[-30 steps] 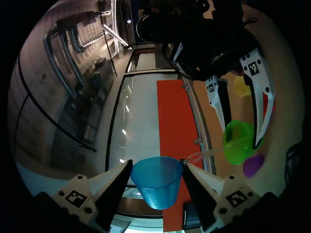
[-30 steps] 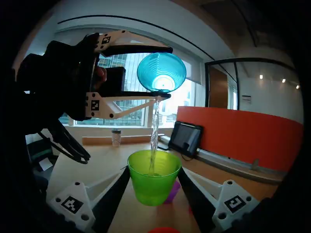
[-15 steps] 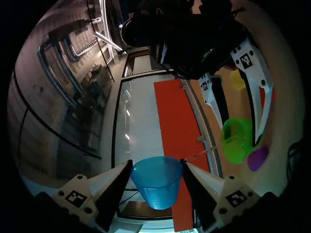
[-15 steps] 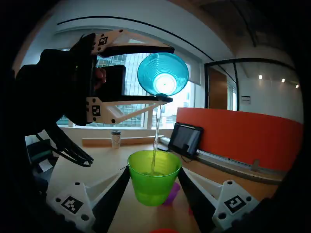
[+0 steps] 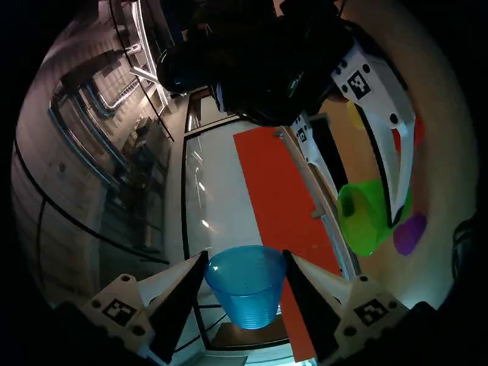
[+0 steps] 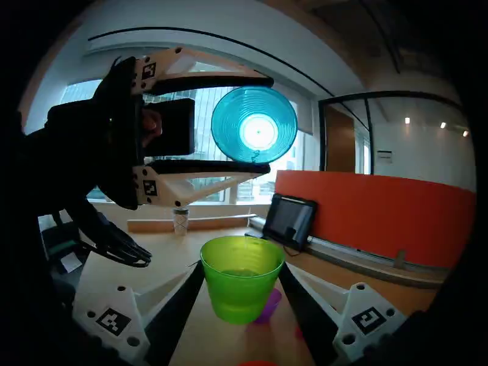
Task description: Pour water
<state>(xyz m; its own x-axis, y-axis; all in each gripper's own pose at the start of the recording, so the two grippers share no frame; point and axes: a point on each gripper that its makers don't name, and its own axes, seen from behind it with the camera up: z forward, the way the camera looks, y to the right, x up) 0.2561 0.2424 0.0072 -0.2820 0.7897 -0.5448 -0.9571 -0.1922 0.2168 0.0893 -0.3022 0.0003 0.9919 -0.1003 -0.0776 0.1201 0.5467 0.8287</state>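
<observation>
My left gripper [image 5: 244, 283] is shut on a translucent blue cup [image 5: 246, 283], held tipped on its side. In the right gripper view that blue cup [image 6: 254, 124] hangs above with its mouth facing the camera, clamped by the left gripper [image 6: 259, 122]. No water stream runs from it. My right gripper [image 6: 241, 287] is shut on an upright green cup [image 6: 241, 278] with water in its lower part. The left gripper view shows the green cup [image 5: 364, 215] between the right gripper's fingers [image 5: 317, 160], to the right.
A purple cup [image 5: 409, 233] lies on the wooden desk [image 6: 158, 256] just behind the green cup. A dark tablet [image 6: 290, 221] leans by an orange partition [image 6: 390, 210]. A small jar [image 6: 180, 221] stands near the window. Yellow and red items [image 5: 415, 131] sit on the desk farther off.
The water stream from the blue cup into the green cup thinned and has stopped. The blue cup has tipped further, its mouth now facing the right gripper's camera.
</observation>
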